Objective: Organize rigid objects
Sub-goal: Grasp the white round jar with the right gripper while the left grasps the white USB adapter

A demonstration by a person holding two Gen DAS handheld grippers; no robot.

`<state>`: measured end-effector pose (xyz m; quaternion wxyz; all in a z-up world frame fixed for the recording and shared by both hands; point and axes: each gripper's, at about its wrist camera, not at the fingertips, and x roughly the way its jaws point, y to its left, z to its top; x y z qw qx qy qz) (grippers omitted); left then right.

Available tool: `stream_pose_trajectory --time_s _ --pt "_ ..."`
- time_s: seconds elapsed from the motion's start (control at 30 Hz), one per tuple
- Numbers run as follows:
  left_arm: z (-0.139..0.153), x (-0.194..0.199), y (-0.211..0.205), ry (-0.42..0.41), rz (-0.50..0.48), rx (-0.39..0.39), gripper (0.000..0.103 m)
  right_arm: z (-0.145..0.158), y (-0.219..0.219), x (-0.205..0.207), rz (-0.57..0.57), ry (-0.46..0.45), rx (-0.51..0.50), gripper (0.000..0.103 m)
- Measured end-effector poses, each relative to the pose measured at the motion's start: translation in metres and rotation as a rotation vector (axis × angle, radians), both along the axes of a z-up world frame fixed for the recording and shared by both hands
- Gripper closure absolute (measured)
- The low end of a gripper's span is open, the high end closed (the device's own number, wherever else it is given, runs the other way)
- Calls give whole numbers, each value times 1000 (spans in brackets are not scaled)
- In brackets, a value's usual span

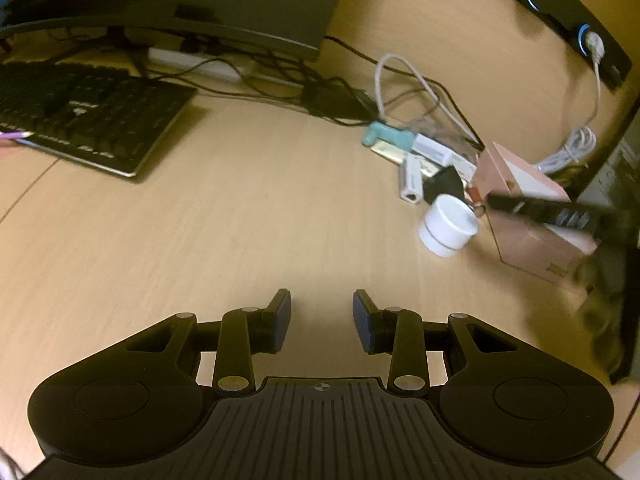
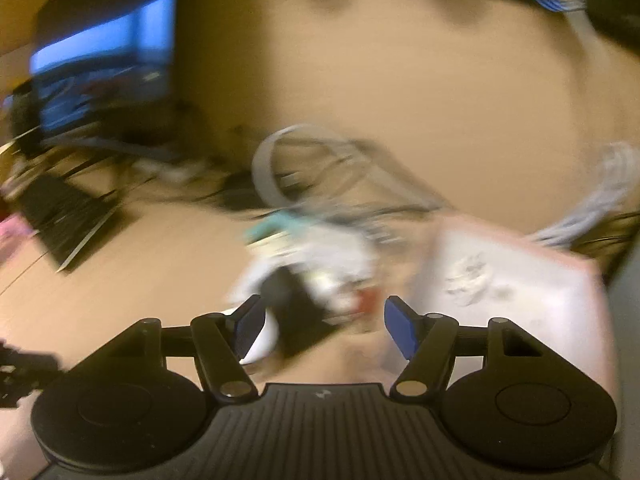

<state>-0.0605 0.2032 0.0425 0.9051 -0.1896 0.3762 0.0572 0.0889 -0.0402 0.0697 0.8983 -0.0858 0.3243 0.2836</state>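
Both hand-held grippers, left (image 1: 322,320) and right (image 2: 324,330), stood open and empty, so the sorting looked barely begun: the white cup (image 1: 448,224), pink box (image 1: 532,216) and small gadgets (image 1: 424,152) lay jumbled on the counter (image 1: 240,220) beside tangled cables (image 1: 400,92).

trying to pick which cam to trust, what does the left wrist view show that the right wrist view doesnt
Only the left wrist view: a sharp white cup, a black wedge-shaped item, and the left gripper, jaws apart over bare desk.

Only the right wrist view: the right gripper, jaws apart, empty, over the blurred clutter.

Both: the pink box, keyboard, looped white cable.
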Motion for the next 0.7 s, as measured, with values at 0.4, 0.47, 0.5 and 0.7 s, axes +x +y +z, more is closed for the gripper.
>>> stream_pose_trajectory --time_s 0.4,0.47,0.5,0.7 --pt "16 47 -3 -26 -52 39 65 -46 47 -5 46 15 -90 50" --pt "14 69 -7 -18 -89 47 65 -42 35 -9 33 22 -72 50" --pt "13 83 -10 -13 -110 47 65 -41 29 -11 23 22 -68 50" --pt "6 165 -29 8 -184 56 65 -36 -18 -31 -56 59 -77 50"
